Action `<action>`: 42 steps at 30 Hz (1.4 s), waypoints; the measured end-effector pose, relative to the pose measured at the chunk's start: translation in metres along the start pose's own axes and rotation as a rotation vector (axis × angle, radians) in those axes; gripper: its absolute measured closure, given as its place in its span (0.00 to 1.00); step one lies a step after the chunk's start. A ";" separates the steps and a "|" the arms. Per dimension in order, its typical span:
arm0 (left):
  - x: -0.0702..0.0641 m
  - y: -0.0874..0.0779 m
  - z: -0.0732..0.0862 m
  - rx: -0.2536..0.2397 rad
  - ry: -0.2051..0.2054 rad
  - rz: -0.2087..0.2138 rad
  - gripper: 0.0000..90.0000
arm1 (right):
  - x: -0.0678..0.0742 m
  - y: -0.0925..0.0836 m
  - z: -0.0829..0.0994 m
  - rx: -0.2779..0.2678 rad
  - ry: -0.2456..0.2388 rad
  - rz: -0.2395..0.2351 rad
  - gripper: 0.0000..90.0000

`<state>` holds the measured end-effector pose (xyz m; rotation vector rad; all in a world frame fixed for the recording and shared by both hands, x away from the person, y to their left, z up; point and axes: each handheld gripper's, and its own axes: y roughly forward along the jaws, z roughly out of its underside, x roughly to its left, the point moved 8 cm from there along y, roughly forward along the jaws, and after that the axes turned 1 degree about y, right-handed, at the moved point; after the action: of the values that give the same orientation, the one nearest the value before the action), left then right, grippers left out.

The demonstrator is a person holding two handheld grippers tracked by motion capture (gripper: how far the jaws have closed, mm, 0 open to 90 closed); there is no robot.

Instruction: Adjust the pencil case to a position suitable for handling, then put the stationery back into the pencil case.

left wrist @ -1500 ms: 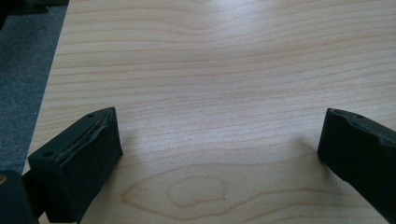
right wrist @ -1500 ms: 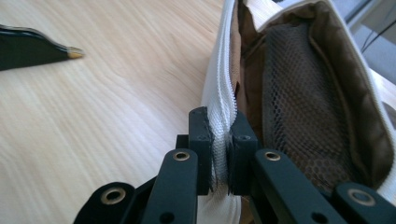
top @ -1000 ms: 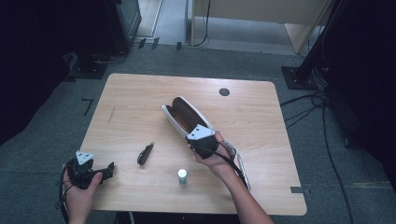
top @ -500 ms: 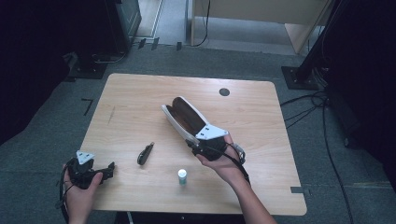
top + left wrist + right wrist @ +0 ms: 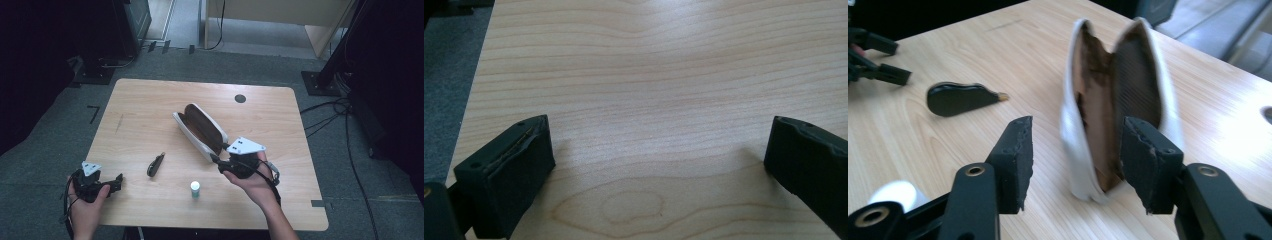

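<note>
I see the big wooden table (image 5: 150, 105) from above. The open white case (image 5: 200, 129) with a brown inside lies near its middle. My right gripper (image 5: 220, 159) is at the case's near end; its jaws have just been opening, partly apart, nothing pinched. The right gripper view shows the case's end (image 5: 1088, 165) between them. My left gripper (image 5: 659, 155) is wide open over bare wood. A small black thing (image 5: 155, 164) and a little white bottle (image 5: 195, 188) lie nearby. I can read no writing.
</note>
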<state>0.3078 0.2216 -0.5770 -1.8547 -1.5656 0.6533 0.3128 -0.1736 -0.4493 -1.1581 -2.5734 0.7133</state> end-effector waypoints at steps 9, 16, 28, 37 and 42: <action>0.000 0.000 0.000 0.000 0.000 0.000 0.00 | -0.042 -0.038 0.029 -0.007 0.095 0.116 0.59; 0.000 0.000 0.000 0.000 0.000 0.000 0.00 | -0.065 -0.051 0.058 0.031 0.166 0.176 0.66; 0.000 0.000 0.000 0.000 0.000 0.000 0.00 | -0.080 -0.039 0.098 0.118 0.241 0.185 0.72; 0.000 0.000 0.000 0.000 0.000 0.000 0.00 | -0.087 -0.030 0.119 0.204 0.279 0.209 0.76; 0.000 0.000 0.000 0.003 0.002 0.001 0.00 | -0.083 -0.034 0.125 0.208 0.287 0.212 0.75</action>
<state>0.3073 0.2212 -0.5769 -1.8542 -1.5612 0.6535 0.2965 -0.2975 -0.5395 -1.3644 -2.1114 0.7738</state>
